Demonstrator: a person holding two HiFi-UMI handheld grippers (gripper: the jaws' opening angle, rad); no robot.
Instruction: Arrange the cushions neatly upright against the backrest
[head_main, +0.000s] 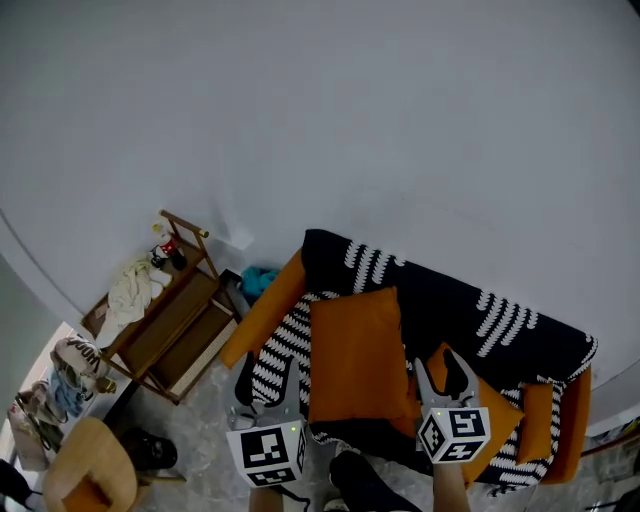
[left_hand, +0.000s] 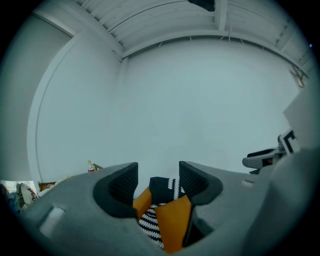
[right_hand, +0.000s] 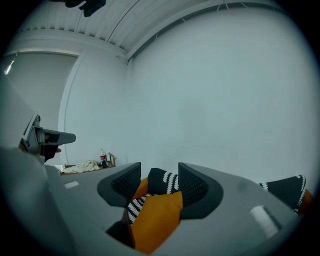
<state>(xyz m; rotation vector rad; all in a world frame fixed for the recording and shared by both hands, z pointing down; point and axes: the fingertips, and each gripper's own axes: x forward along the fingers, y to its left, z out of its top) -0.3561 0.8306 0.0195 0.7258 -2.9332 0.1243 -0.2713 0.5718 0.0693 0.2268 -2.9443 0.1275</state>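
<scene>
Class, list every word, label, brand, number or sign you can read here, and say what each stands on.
None can be read for sure.
Bottle on the wooden rack: label too small to read.
Pale item at the head view's left edge: dark print, too blurred to read.
Cubes on the left claw and right claw: square code patterns, no words.

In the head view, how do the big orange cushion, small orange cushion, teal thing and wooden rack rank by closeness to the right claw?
1. Small orange cushion, right by the right claw.
2. Big orange cushion, to its left on the sofa.
3. Teal thing, beyond the sofa's left end.
4. Wooden rack, farthest left.
</scene>
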